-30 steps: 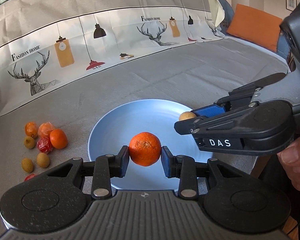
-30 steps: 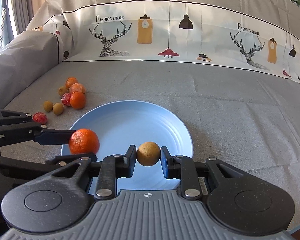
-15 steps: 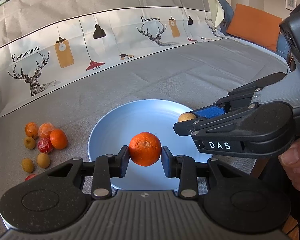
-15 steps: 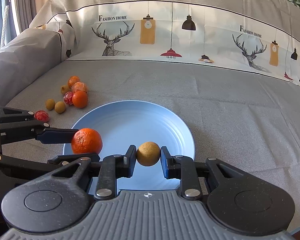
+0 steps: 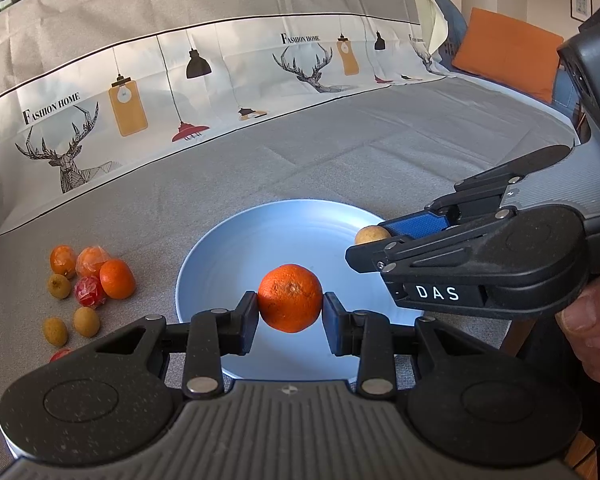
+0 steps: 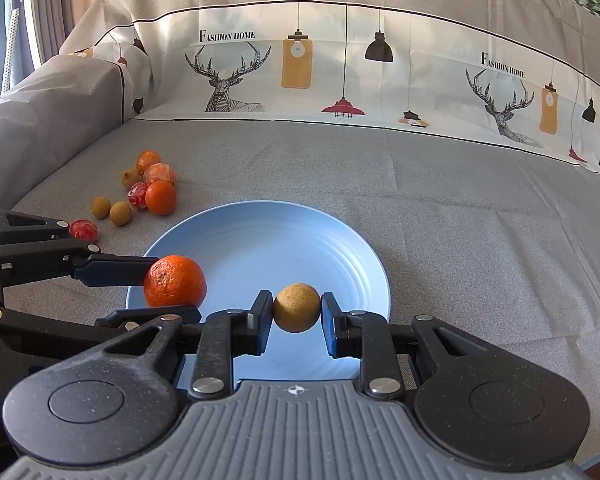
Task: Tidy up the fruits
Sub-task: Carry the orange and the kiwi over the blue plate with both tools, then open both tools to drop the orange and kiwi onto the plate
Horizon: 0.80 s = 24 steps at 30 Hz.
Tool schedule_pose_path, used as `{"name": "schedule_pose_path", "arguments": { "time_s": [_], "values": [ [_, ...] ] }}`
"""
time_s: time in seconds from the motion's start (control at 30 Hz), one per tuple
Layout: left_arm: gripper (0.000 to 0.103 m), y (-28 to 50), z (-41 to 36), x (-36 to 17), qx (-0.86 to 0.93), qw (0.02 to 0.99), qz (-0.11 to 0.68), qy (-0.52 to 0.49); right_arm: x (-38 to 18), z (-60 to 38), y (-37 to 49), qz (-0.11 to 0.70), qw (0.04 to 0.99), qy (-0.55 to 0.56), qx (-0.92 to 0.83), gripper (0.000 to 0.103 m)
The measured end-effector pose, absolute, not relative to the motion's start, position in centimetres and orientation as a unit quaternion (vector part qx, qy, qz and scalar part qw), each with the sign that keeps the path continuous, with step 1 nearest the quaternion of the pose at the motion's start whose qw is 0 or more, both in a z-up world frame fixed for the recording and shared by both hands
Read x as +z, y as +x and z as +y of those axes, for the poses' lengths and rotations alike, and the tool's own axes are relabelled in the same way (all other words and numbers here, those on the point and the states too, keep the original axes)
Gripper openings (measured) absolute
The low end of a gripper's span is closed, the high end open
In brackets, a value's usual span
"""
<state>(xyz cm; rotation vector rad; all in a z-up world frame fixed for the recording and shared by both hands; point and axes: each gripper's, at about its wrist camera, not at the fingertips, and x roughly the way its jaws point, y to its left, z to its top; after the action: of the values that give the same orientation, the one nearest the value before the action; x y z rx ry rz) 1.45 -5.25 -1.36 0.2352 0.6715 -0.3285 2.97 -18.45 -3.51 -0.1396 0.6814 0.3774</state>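
Jaws closed, you are gripping a mandarin [image 5: 290, 298] in your left gripper [image 5: 290, 312] and a longan [image 6: 297, 307] in your right gripper [image 6: 296, 316] above the blue plate [image 6: 300, 236].

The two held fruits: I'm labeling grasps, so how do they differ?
The mandarin in the left gripper is bright orange and larger; the longan in the right gripper is tan-brown and smaller. Both are round, clamped and held over the blue plate.
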Motion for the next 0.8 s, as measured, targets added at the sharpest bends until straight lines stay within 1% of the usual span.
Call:
{"name": "schedule_pose_path", "arguments": {
  "time_s": [0.47, 0.63, 0.73, 0.8],
  "values": [
    [0.038, 1.21, -5.33, -1.28, -0.162, 0.925, 0.324, 0.113, -3.56, -18.5, 2.95, 0.332, 0.923, -0.068, 0.184, 0.027],
    [0.04, 1.14, -5.17, -1.07, -0.167, 0.926, 0.32, 0.106, -3.38, -18.58, 2.98, 0.331, 0.924, -0.068, 0.18, 0.028],
    [0.04, 1.06, -5.13, -0.96, -0.165, 0.928, 0.319, 0.103, -3.24, -18.79, 3.07, 0.329, 0.926, -0.063, 0.173, 0.04],
    [0.04, 1.08, -5.16, -0.92, -0.163, 0.928, 0.319, 0.102, -3.22, -18.9, 3.17, 0.33, 0.927, -0.061, 0.169, 0.043]
  ]
}}
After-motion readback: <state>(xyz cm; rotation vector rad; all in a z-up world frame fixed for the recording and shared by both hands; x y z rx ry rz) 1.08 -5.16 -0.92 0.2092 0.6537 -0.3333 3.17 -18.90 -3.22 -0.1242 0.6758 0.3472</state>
